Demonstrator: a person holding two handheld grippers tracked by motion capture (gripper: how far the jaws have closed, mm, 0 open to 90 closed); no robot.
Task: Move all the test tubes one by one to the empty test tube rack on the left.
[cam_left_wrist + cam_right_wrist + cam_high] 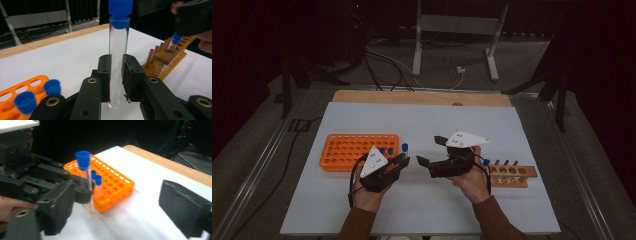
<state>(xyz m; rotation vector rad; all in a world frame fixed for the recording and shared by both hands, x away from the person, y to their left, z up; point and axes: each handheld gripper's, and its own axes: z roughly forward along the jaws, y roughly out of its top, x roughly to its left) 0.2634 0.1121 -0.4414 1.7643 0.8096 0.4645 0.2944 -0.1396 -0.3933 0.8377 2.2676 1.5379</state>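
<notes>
White tabletop is surrounded by dark room; an upright blue-capped test tube is clamped by the left gripper just beside the orange rack, while the right gripper is held nearby with jaws wide apart, nothing between them

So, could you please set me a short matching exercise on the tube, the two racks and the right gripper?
1. clear glass tube with blue cap
2. orange plastic rack
3. wooden rack
4. right gripper

a. jaws open, nothing between them
b. clamped upright in the left gripper
c. beside the person's right hand
d. holds blue-capped tubes at one end

Pairs: 1-b, 2-d, 3-c, 4-a
</notes>
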